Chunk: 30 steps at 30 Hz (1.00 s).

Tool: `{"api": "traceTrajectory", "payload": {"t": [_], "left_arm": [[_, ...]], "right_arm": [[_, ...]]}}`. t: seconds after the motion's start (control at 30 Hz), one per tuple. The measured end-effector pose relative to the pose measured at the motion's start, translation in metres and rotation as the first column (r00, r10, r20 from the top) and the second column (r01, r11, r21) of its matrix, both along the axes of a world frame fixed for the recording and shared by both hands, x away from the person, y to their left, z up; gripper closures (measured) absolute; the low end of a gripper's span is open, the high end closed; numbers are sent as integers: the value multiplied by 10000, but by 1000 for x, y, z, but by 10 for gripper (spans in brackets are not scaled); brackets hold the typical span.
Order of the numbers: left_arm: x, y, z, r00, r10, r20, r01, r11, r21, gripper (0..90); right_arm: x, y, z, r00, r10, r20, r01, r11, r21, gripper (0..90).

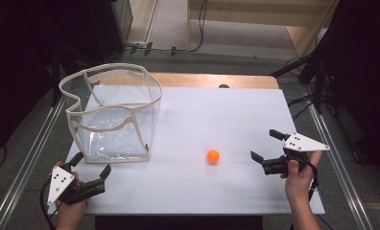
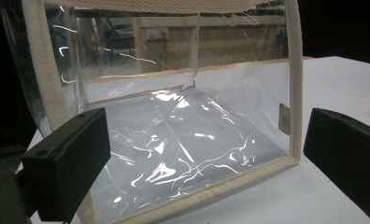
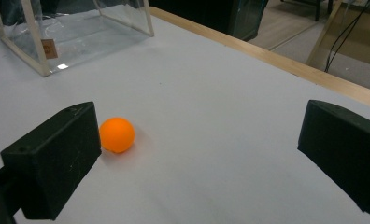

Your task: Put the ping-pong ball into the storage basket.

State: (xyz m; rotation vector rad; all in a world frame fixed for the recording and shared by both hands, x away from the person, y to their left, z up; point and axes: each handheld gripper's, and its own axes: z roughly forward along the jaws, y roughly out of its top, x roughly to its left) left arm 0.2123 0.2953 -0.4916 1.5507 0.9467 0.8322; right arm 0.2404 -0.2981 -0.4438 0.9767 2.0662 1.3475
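Note:
A small orange ball [image 1: 213, 156] lies on the white table [image 1: 207, 115], right of centre. In the right gripper view the ball [image 3: 117, 134] sits just beyond the left jaw. My right gripper [image 1: 267, 146] is open, a short way right of the ball, its jaws pointing left with nothing between them. A clear plastic bag with cream trim [image 1: 112, 115] stands upright and open-topped at the table's left. My left gripper [image 1: 91, 165] is open at the near left corner, just in front of the bag [image 2: 183, 121], apart from it.
A wooden strip [image 1: 212, 80] runs along the table's far edge. Metal rails [image 1: 27, 158] flank both sides of the table. Cables and dark equipment stand on the floor at the right [image 1: 322, 81]. White tabletop lies between the bag and the ball.

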Motion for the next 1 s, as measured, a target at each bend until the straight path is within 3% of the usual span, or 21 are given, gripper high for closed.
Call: {"api": "traceTrajectory", "payload": {"t": [0.33,0.63,1.0], "left_arm": [[0,0,0,10000,0,8,0,10000,5,12],[0,-1,0,10000,5,26,-5,10000,44,12],[-1,-1,0,10000,29,74,-30,10000,71,12]], "right_arm": [[11,9,10,9987,420,-294,-429,9986,-312,0],[22,23,19,9934,1014,-540,-1053,9916,-749,0],[33,31,28,9883,1289,-814,-1362,9864,-915,0]]}}
